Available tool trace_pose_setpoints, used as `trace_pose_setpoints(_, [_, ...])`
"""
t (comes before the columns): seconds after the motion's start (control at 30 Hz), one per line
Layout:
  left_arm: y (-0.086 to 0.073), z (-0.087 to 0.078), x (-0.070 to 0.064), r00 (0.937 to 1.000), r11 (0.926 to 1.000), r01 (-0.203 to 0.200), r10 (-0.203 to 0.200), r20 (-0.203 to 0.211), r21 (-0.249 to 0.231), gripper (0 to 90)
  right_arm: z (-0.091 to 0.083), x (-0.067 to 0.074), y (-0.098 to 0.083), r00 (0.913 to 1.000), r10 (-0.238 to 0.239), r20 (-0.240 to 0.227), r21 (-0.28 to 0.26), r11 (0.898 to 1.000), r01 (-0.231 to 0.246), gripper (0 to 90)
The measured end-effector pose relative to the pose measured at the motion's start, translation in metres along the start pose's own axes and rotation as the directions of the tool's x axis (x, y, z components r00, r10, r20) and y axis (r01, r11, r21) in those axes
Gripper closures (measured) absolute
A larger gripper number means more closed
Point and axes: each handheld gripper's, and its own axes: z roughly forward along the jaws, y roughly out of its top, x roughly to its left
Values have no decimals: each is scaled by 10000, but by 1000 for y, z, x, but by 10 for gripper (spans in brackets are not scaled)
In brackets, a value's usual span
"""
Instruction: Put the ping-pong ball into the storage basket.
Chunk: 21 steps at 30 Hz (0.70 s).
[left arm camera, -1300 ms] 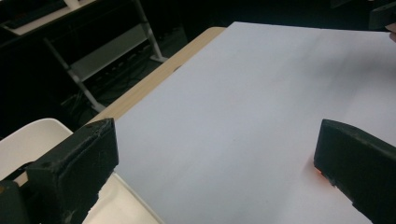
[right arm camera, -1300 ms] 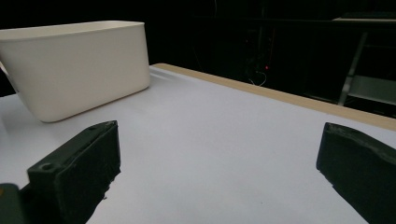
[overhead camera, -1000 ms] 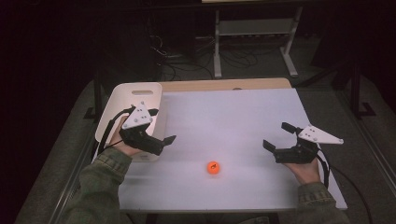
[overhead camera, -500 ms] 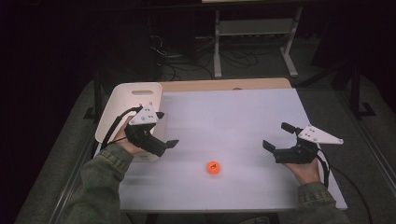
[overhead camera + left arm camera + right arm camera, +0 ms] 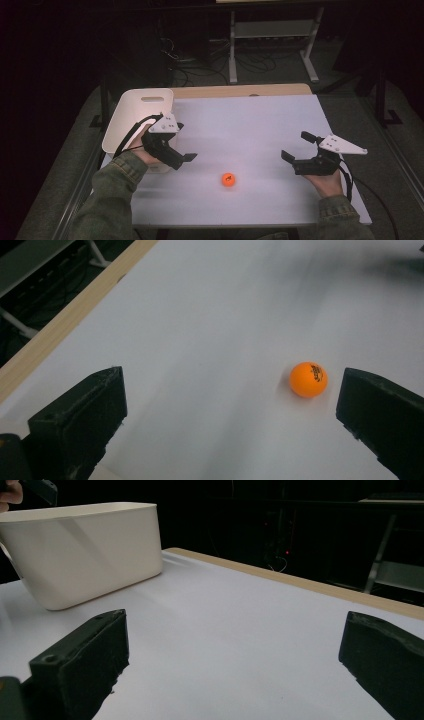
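A small orange ball (image 5: 228, 179) with a dark mark lies on the white table top (image 5: 250, 125), near the front middle. My left gripper (image 5: 184, 143) hovers just left of and beyond it, beside the white bin (image 5: 137, 115), jaws open and empty. In the left gripper view the ball (image 5: 308, 379) rests ahead, close to the right-hand jaw, within the wide gap of the left gripper (image 5: 232, 405). My right gripper (image 5: 296, 146) is held at the table's right side, open and empty. The right gripper view looks along the right gripper (image 5: 235, 650) across bare table toward the bin (image 5: 85, 550).
The bin stands at the table's far left corner, with a handle slot in its far wall. A wooden strip (image 5: 240, 91) runs along the far edge. A metal rack (image 5: 270, 35) and cables stand on the dark floor beyond.
My left gripper has moved right, away from the bin's front corner and toward the ball. The right gripper and the ball have stayed put.
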Motion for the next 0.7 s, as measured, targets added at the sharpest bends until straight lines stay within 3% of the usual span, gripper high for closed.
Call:
trace_pose_setpoints(0.47, [6,20,-8,9972,9952,-553,510,548,808,0,0,0,0,10000,-2,-19,-15,10000,2,0])
trace_pose_setpoints(0.7, [9,24,-13,9952,9902,-851,790,582,1104,0,1,1,0,10000,-74,-23,28,10000,74,0])
